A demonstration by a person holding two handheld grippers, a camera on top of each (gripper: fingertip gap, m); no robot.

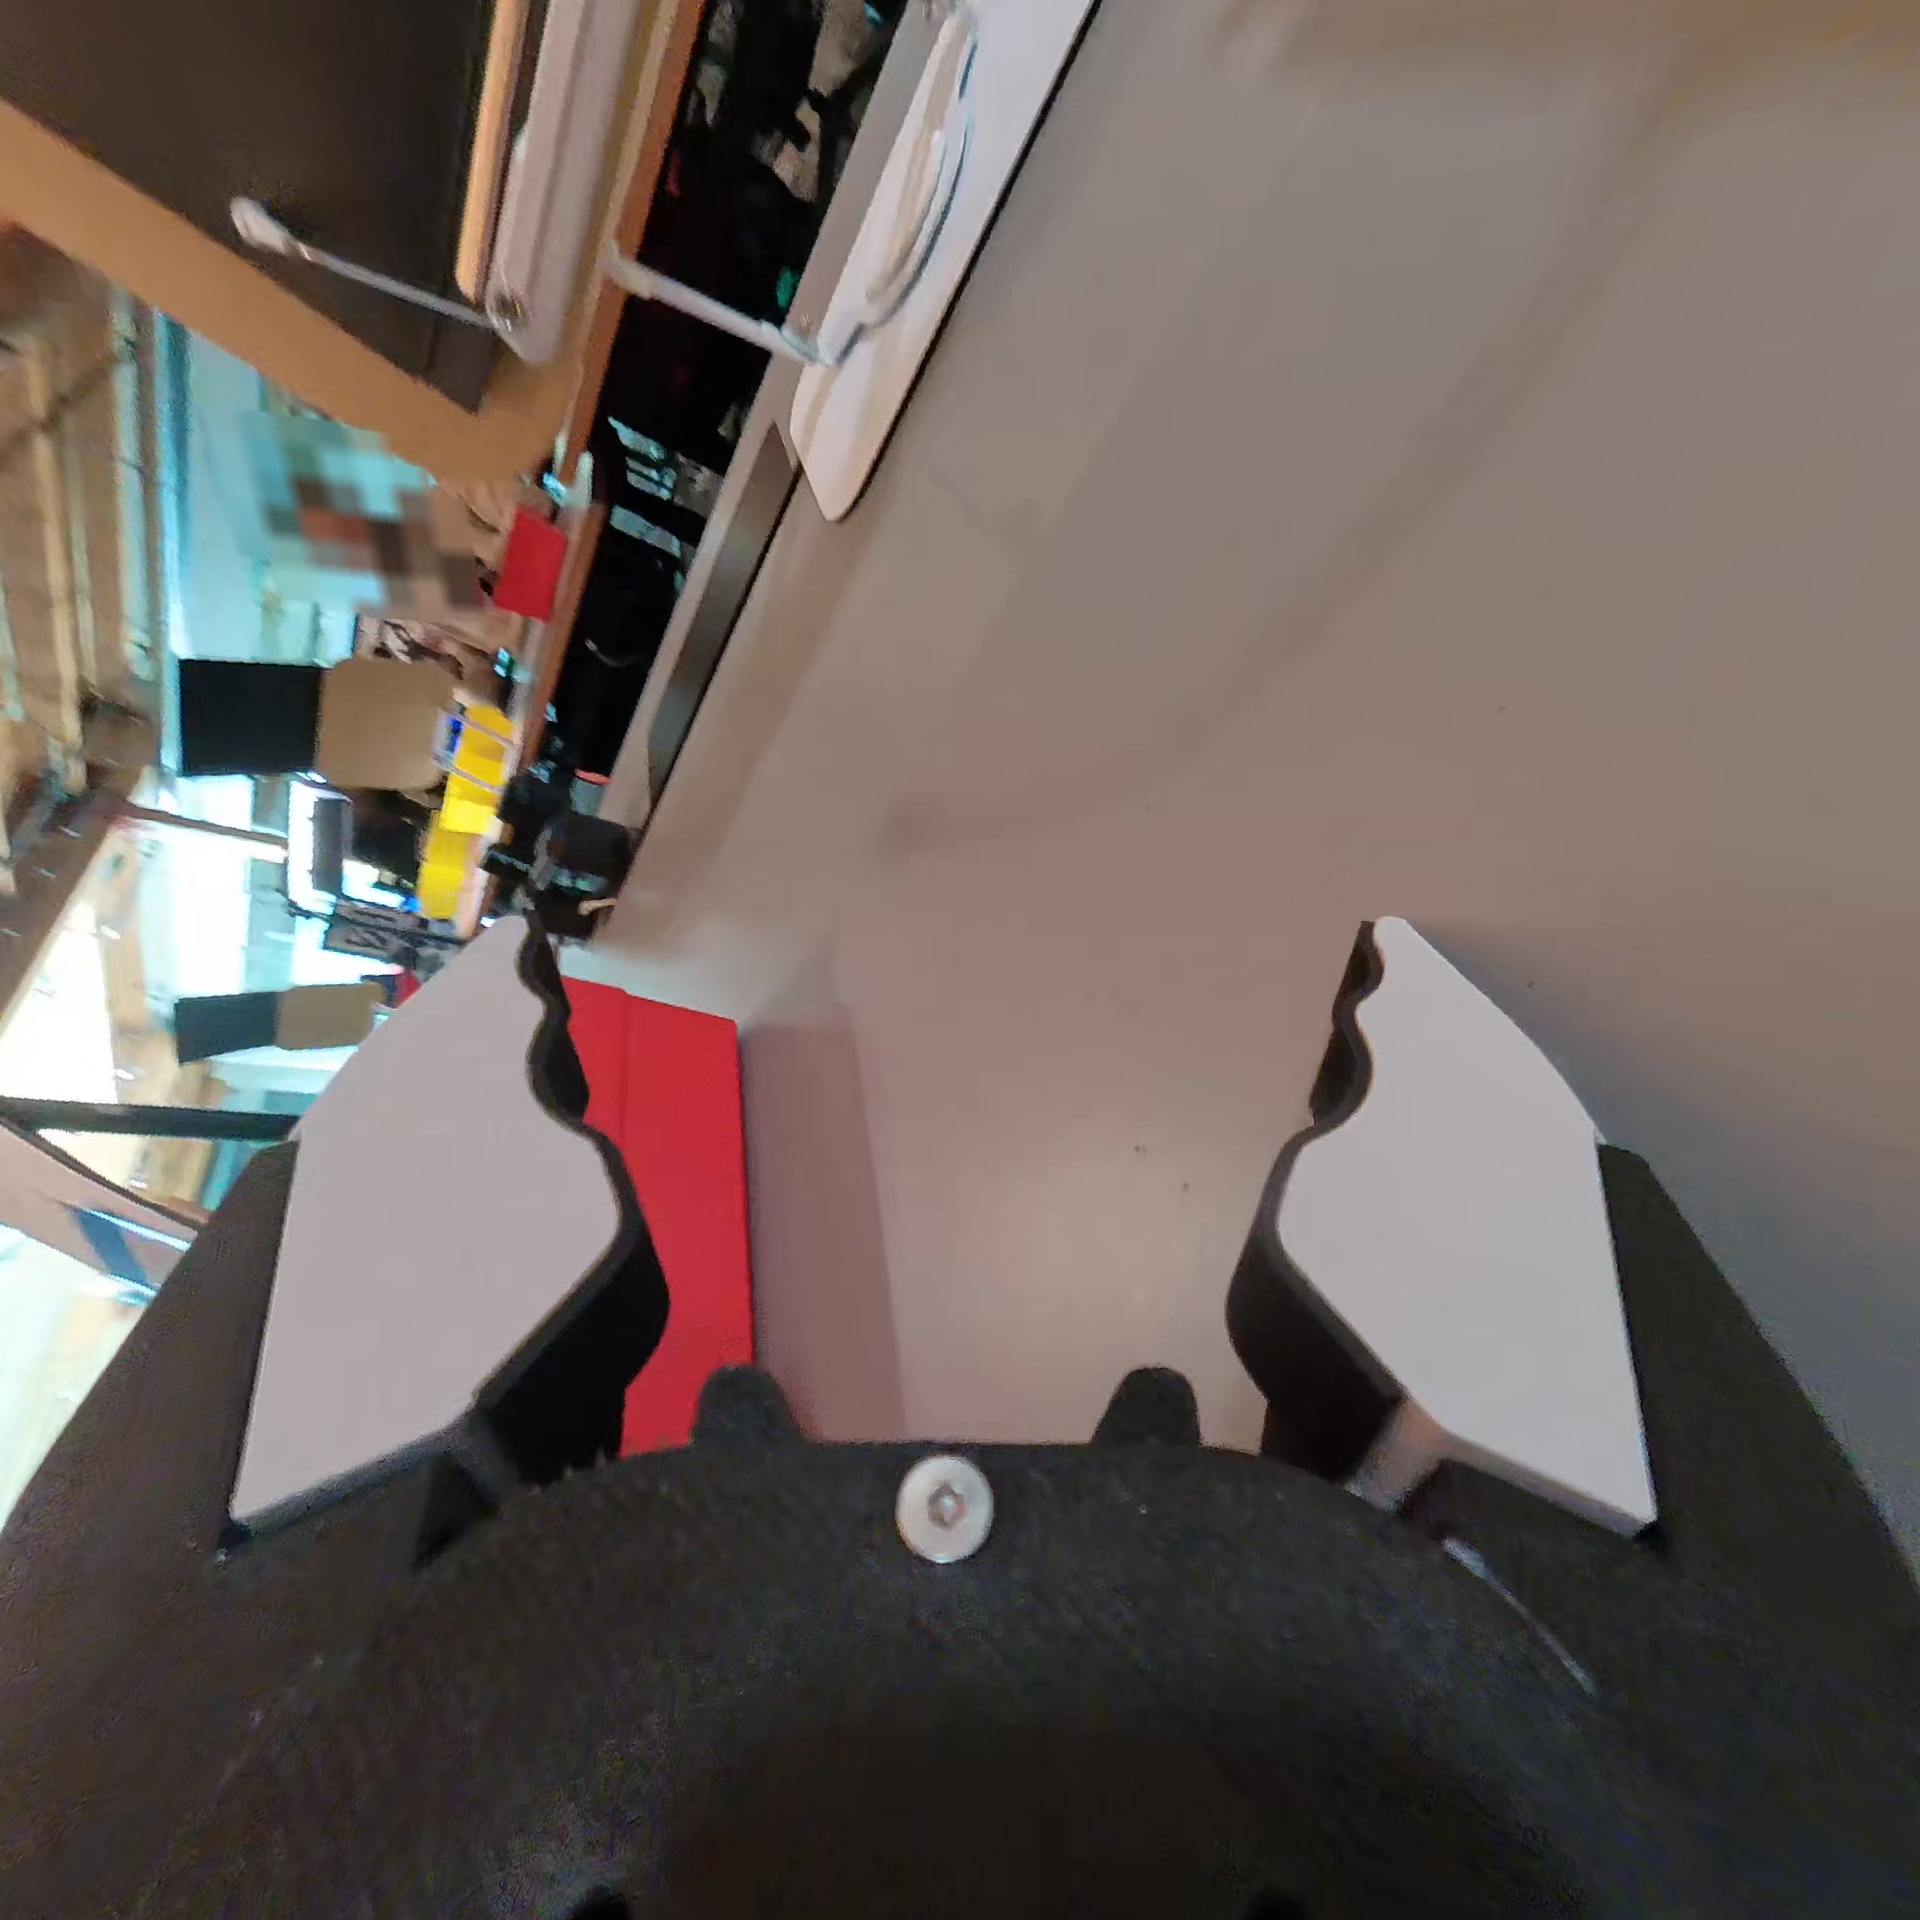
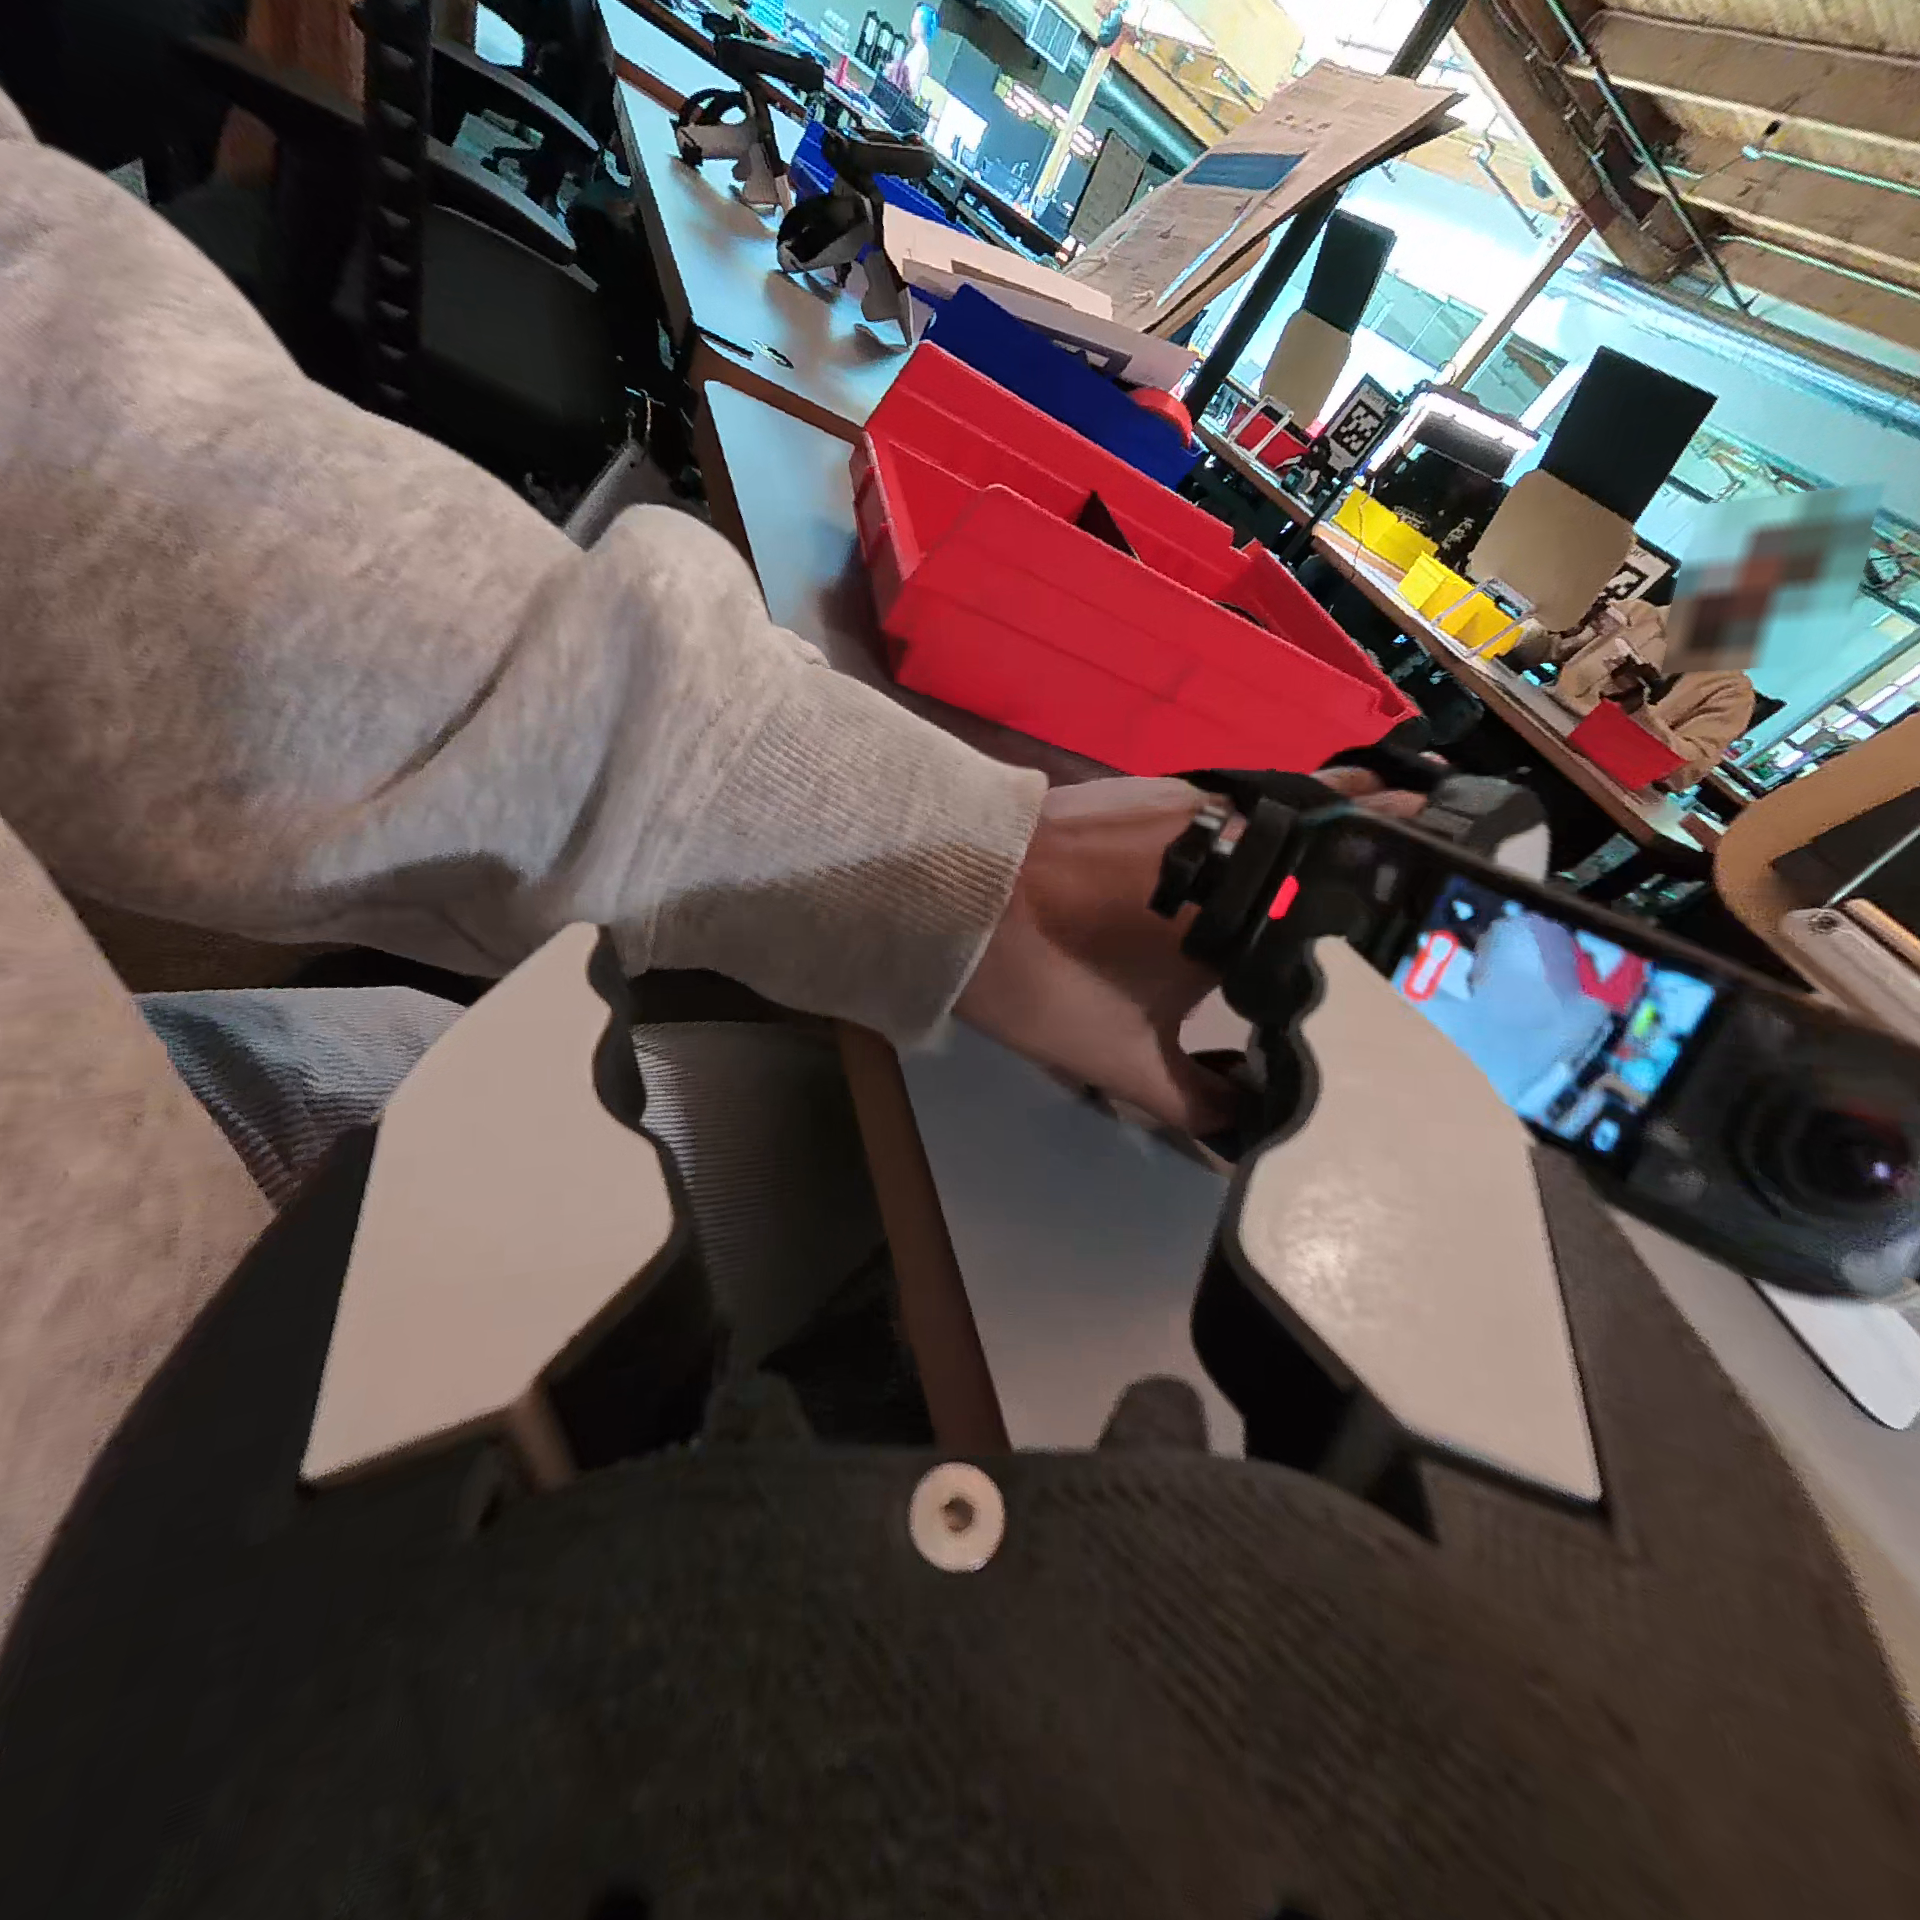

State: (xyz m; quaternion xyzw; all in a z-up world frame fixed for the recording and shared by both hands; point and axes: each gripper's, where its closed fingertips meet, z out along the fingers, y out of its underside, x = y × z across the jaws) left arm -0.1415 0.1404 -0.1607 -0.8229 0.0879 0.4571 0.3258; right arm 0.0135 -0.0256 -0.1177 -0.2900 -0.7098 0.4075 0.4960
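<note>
My left gripper (image 1: 951,956) is open and empty, rolled on its side close above a white table top (image 1: 1299,623). A red bin (image 1: 681,1195) lies just beyond its left finger (image 1: 447,1195). My right gripper (image 2: 935,997) is open and empty, over the table's front edge (image 2: 914,1247). It points at a person's hand (image 2: 1091,935) in a grey sleeve (image 2: 520,675). That hand holds the other gripper's handle, whose black camera (image 2: 1662,1070) with a lit screen shows at the right.
Stacked red bins (image 2: 1091,613) and a blue bin (image 2: 1049,384) stand on the table behind the hand. A white mat (image 1: 894,270) with a clear glass object lies farther along the table. Other benches hold yellow bins (image 2: 1444,592) and cardboard.
</note>
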